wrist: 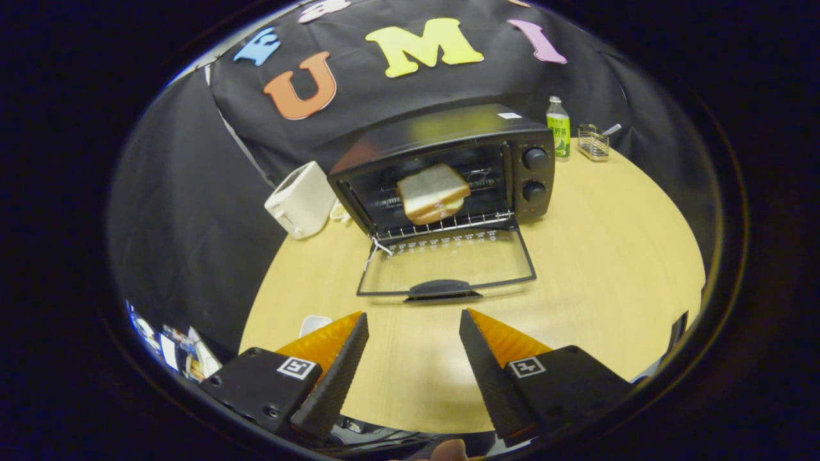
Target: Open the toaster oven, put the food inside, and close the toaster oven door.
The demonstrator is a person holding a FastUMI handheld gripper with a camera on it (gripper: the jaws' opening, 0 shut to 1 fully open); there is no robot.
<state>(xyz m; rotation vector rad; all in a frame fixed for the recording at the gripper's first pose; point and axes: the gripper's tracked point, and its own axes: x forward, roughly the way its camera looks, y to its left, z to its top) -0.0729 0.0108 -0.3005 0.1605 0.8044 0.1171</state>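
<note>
Item: toaster oven [448, 166], black metal box, two round knobs on its right panel. Door [448, 262] swung fully down, lying flat toward the gripper; glass pane in a thin dark frame, a dark curved handle [443, 289] at its near edge.
Item: food, a sandwich [432, 192] of pale sliced bread, soft and square, resting on the wire rack inside the oven.
Item: gripper [413, 333], jaws spread wide and empty, ridged inner faces, held back from the door, handle just ahead between them.
Item: worktop [608, 256], round, light wood grain, smooth.
Also: white toaster [300, 200] left of the oven; green-labelled bottle [558, 127] and small wire holder [593, 143] behind.
Step judged: food in, door left to close. Next calls for getting under the handle and lifting the door shut.
</note>
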